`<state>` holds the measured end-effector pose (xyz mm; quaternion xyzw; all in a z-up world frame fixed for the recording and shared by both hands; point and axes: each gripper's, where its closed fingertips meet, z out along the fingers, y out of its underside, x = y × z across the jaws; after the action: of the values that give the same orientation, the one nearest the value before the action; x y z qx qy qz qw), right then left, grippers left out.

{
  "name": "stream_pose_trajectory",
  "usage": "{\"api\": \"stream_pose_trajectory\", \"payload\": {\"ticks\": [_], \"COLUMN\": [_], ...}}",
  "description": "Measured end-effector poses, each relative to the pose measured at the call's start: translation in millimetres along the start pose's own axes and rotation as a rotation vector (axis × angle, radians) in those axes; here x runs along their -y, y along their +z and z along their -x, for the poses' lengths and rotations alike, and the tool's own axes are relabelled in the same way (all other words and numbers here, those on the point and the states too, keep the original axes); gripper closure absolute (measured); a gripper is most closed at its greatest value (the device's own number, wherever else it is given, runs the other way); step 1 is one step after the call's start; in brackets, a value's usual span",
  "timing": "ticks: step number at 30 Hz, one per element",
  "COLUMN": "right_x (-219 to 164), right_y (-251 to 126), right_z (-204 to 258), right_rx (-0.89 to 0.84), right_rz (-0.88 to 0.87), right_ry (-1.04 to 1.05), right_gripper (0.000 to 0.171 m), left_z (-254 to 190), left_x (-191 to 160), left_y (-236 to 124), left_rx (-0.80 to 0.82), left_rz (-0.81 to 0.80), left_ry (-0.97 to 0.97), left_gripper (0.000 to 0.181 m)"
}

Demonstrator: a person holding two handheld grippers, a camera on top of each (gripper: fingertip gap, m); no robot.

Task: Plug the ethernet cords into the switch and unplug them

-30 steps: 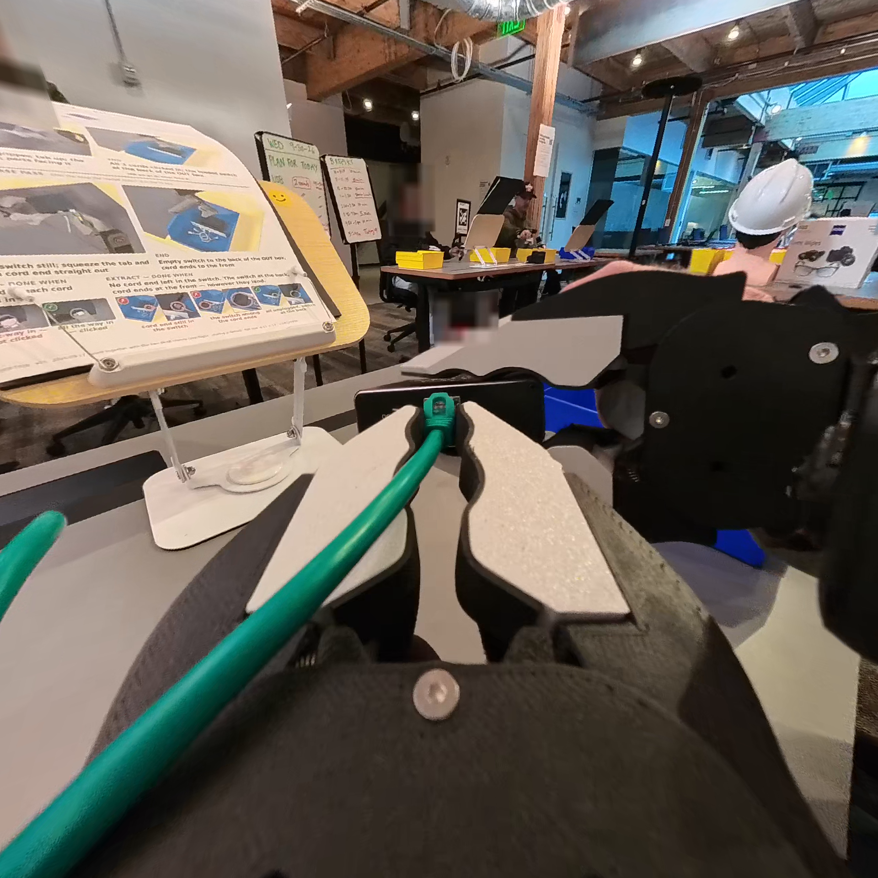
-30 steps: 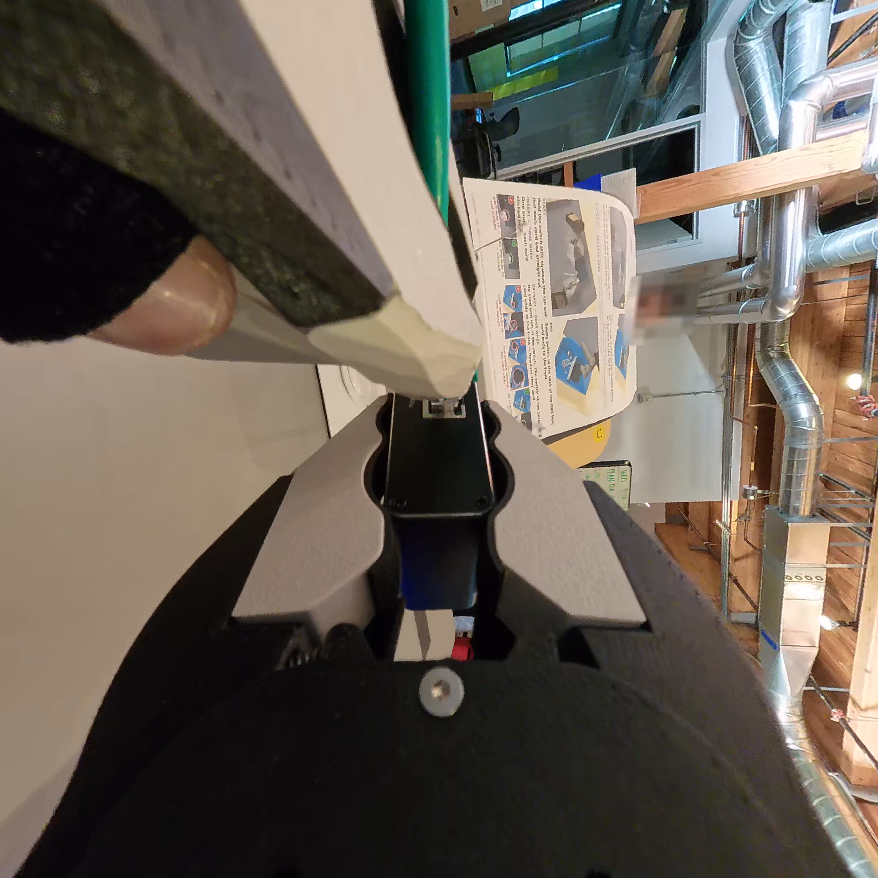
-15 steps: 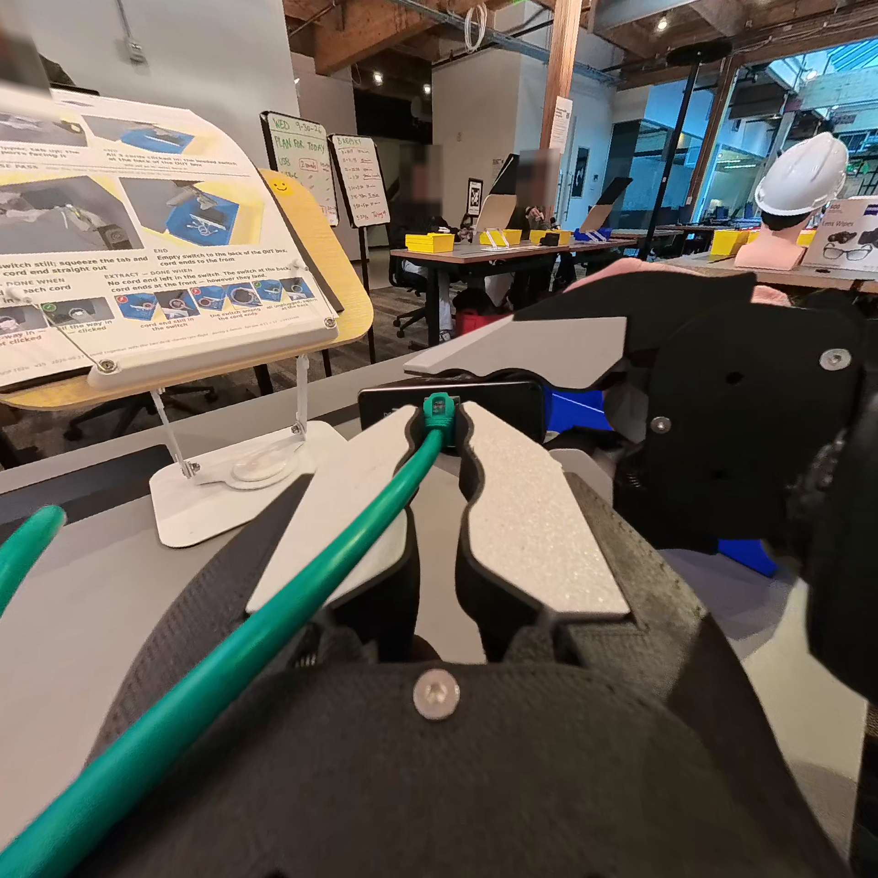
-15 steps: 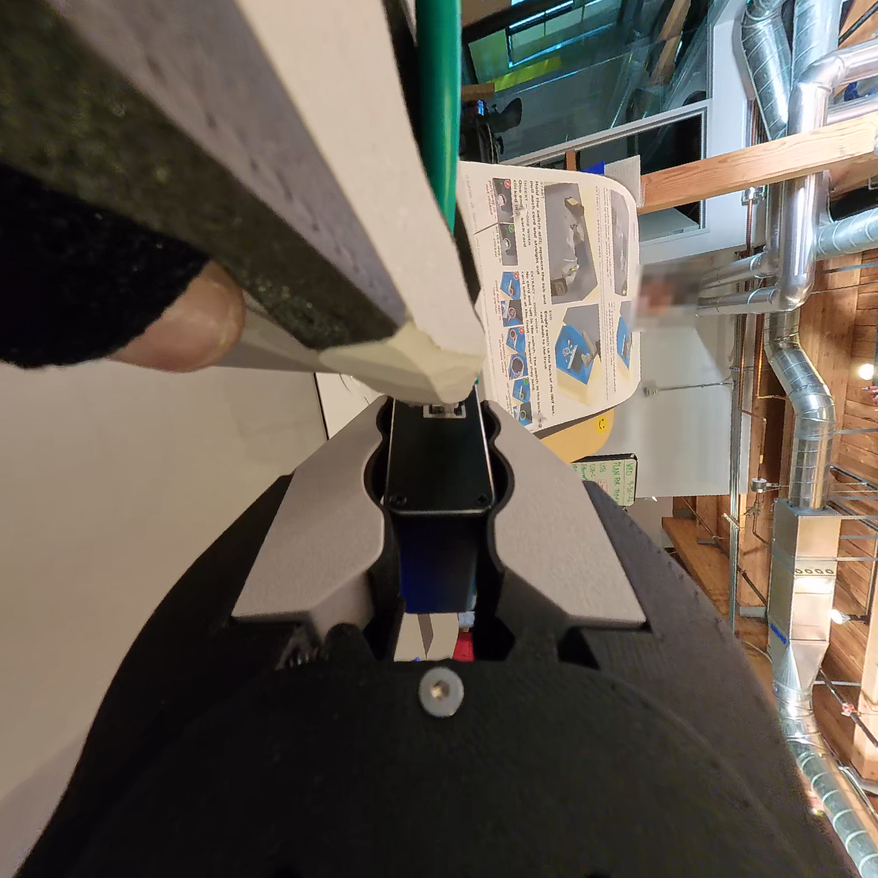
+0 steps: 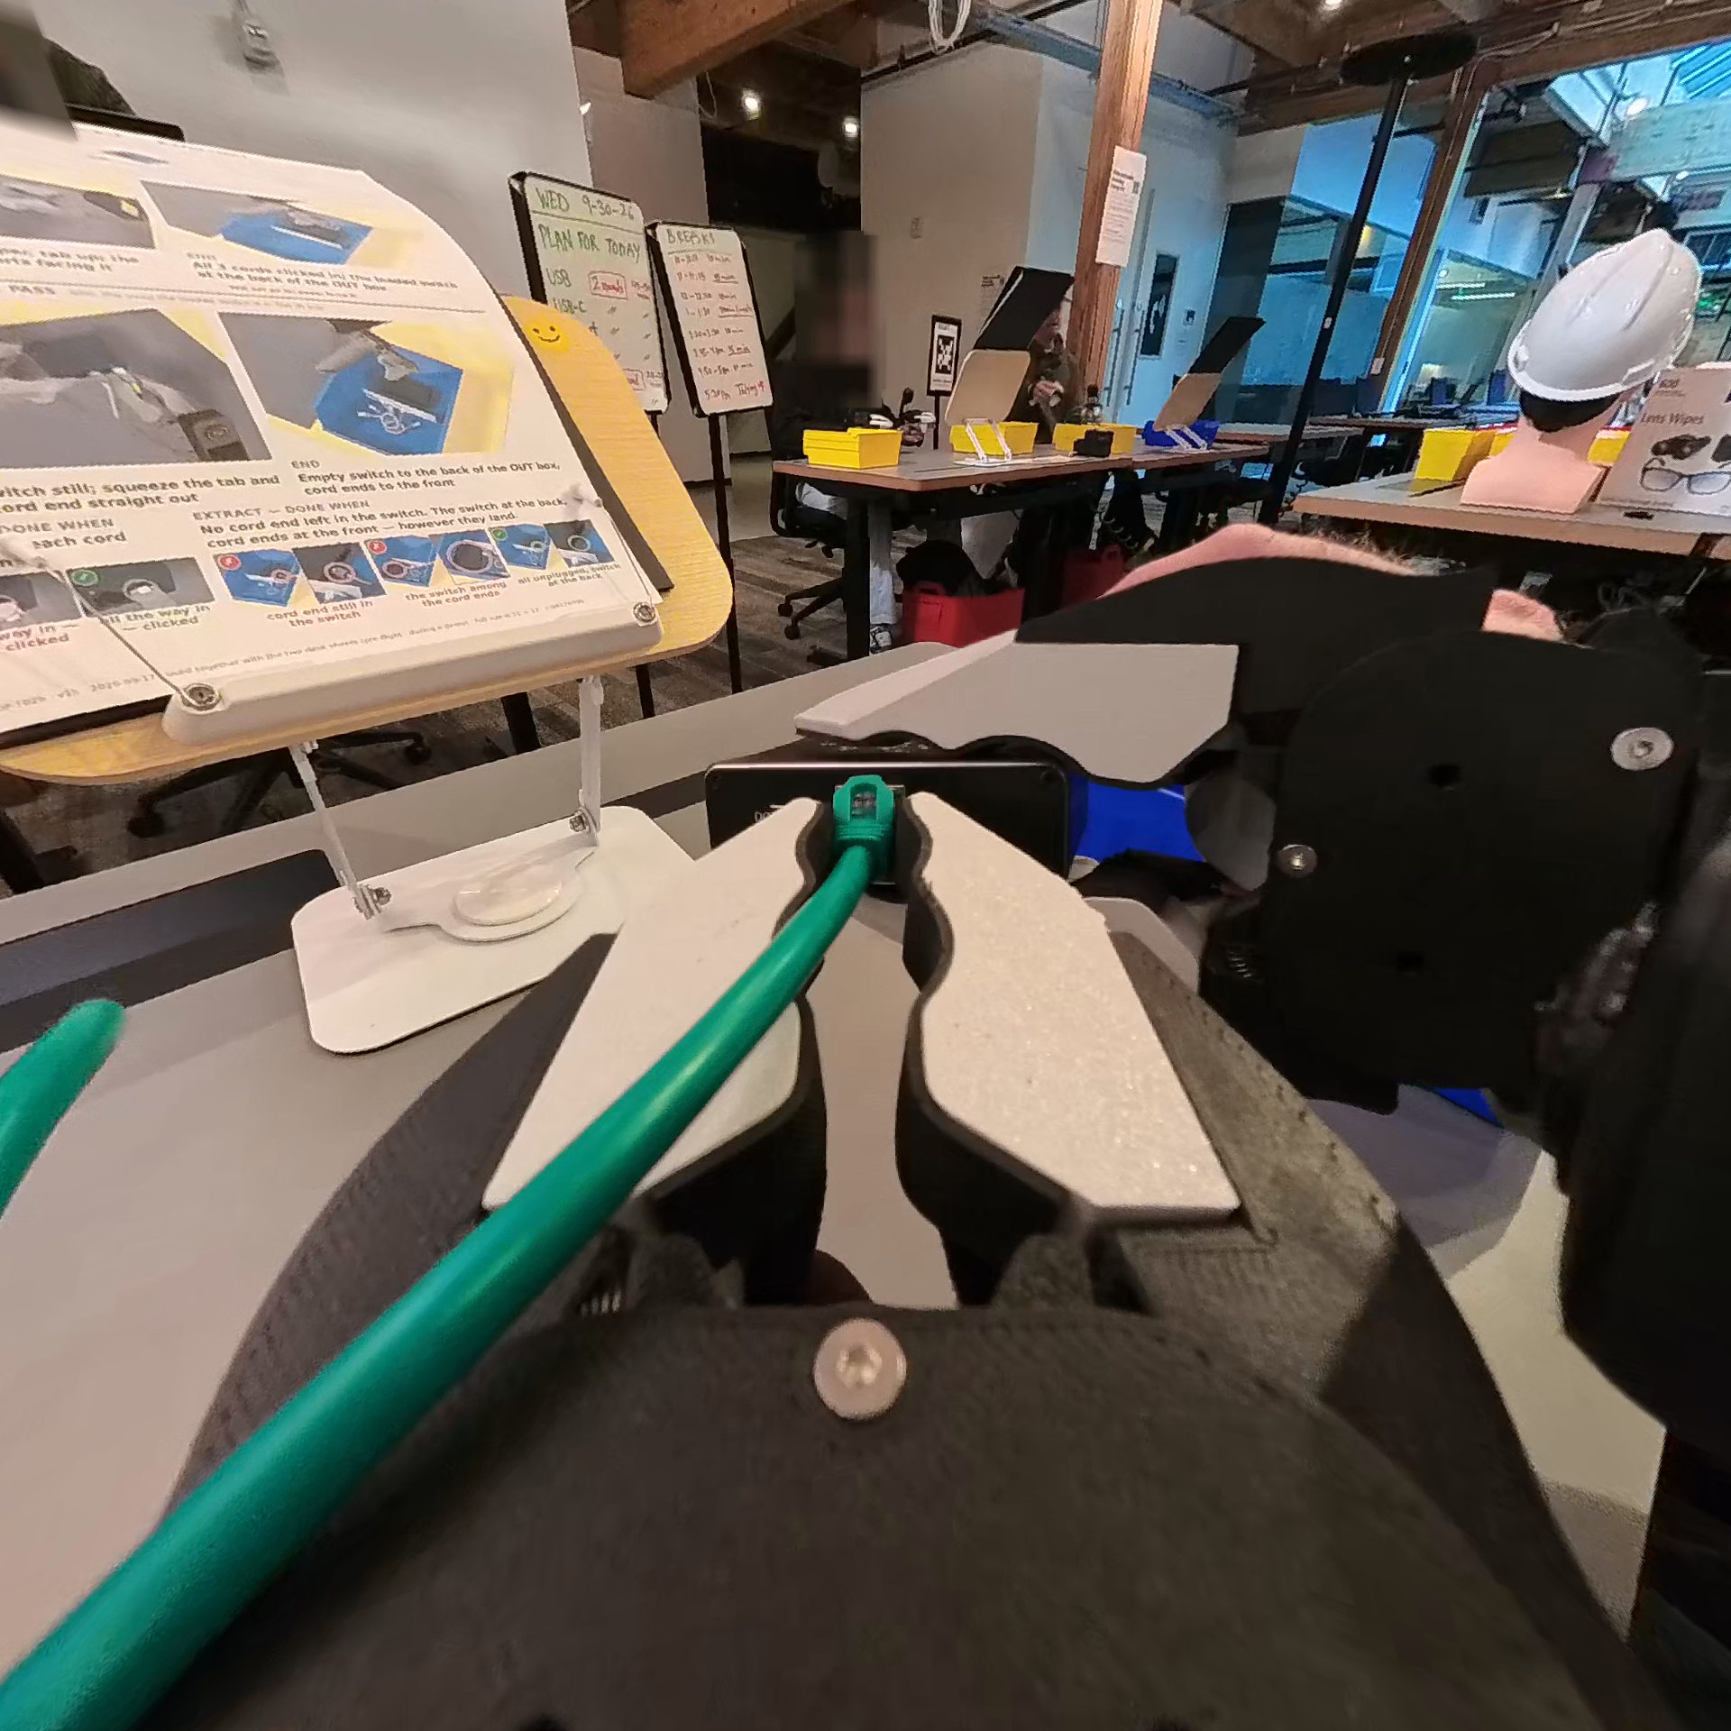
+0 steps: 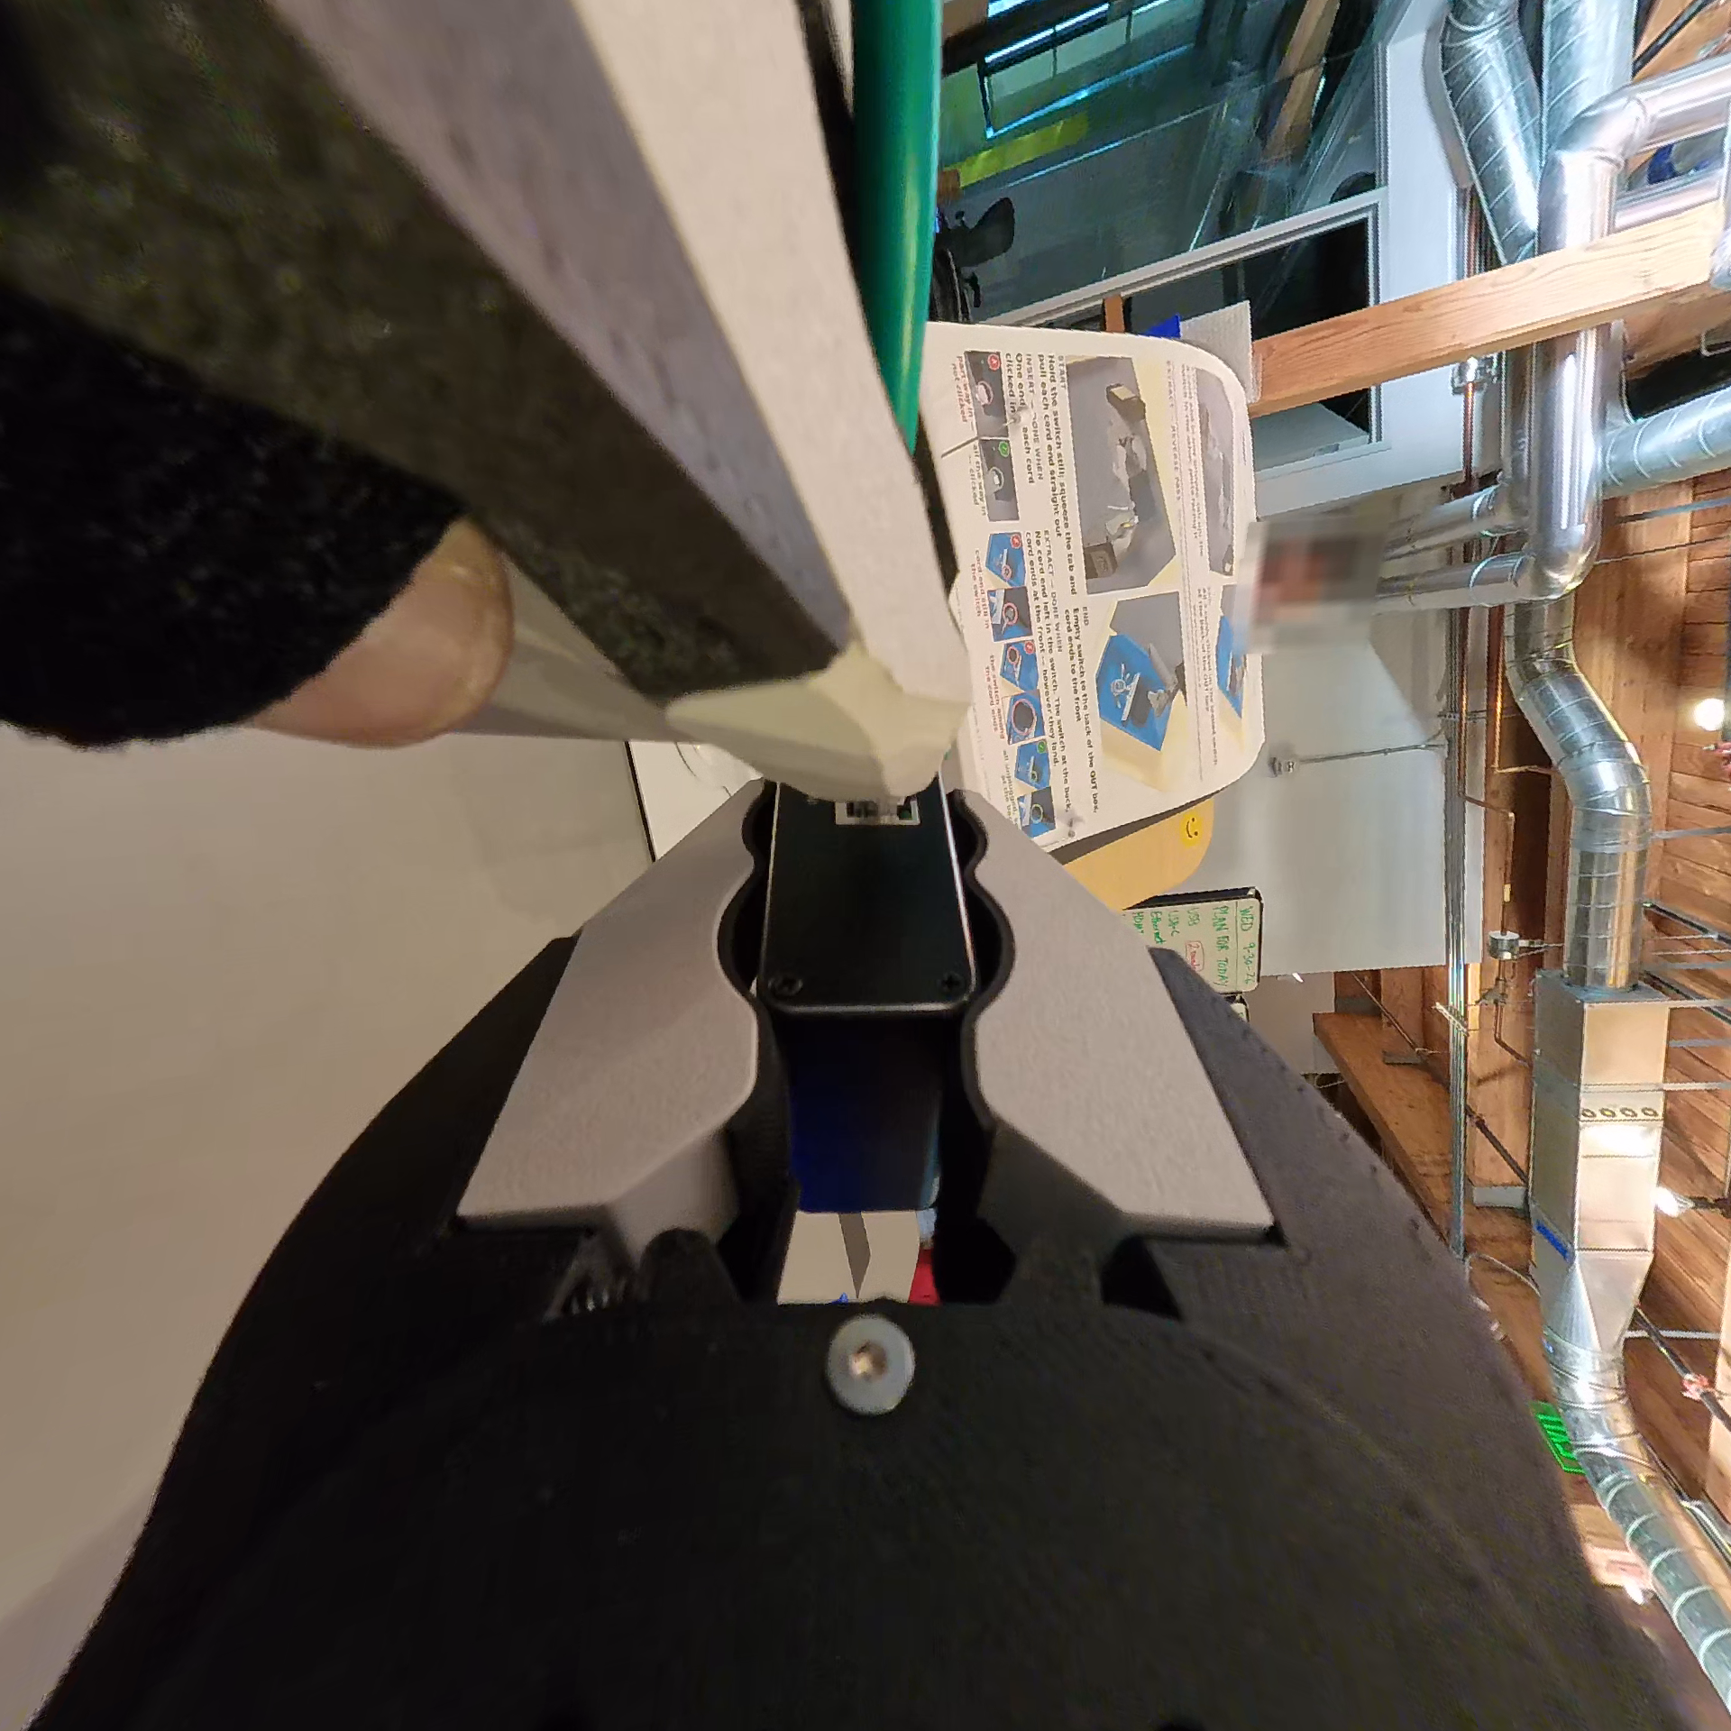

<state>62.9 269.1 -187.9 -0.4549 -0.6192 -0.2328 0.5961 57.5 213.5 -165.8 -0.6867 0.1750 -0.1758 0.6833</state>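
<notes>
L tool point(image 5: 866, 848) clenched on green plug point(image 5: 866, 813) | R tool point(image 6: 866, 848) grasping switch point(image 6: 866, 927) | nxt: steady switch, drive plug straight, feel click

The ethernet cord point(image 5: 599, 1115) is plain green, its plug point(image 5: 864, 813) the same green — the switch point(image 6: 866, 913) is black. The fingers point(image 5: 1040, 1012) are speckled pale grey on black mounts. The desk point(image 5: 187, 1152) is flat grey, and the bins point(image 5: 850, 446) beyond are yellow.
</notes>
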Motion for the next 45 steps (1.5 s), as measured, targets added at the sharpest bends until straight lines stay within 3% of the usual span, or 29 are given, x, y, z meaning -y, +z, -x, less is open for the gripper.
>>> {"api": "stream_pose_trajectory", "payload": {"ticks": [24,45], "right_x": [6,28], "right_y": [-7,-27], "right_z": [1,-7], "right_rx": [-0.019,-0.019], "right_rz": [-0.051,-0.177], "right_ry": [-0.017,0.012], "right_gripper": [0.138,0.139], "left_z": [-4,-12], "left_x": [0,12], "left_y": [-5,-13], "left_rx": [-0.045,-0.240], "left_rz": [-0.024,-0.070], "left_ry": [-0.029,-0.085], "left_gripper": [0.170,0.169]}}
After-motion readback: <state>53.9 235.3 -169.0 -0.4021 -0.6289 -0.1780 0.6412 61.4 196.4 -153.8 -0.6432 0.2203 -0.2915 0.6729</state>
